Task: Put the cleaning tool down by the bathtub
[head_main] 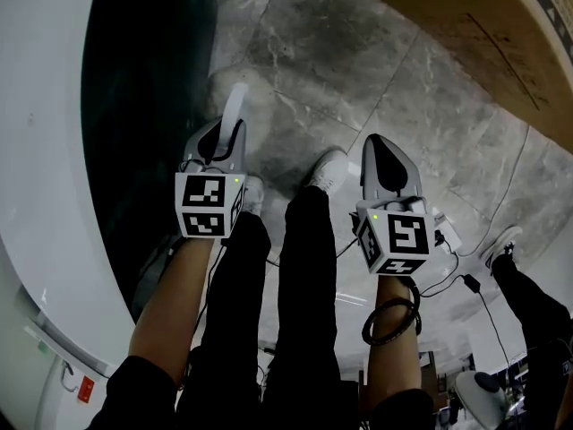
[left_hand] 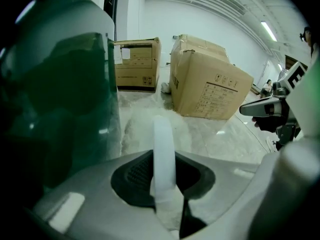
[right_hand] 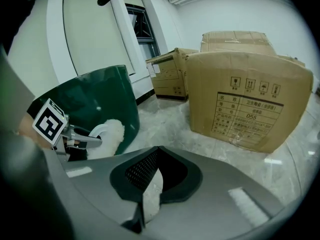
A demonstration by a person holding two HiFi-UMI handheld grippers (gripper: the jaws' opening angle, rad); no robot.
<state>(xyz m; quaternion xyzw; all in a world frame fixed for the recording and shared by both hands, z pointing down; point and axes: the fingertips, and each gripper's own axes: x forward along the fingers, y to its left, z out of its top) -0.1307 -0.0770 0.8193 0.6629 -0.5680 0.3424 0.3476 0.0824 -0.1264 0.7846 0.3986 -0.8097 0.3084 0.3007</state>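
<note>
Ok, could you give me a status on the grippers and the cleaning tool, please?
Left gripper shut on cleaning tool, held beside bathtub, not yet down. Right gripper shut, empty. Cardboard box stands apart, not in the way.

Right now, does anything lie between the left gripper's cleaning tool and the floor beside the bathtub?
Nothing visible does. The left gripper holds the cleaning tool over bare marble floor beside the bathtub; the cardboard boxes stand farther off.

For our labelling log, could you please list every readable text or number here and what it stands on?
"055": printed table on the large brown cardboard box.
All other print, on that table and on the farther brown cardboard box: too small to read.
</note>
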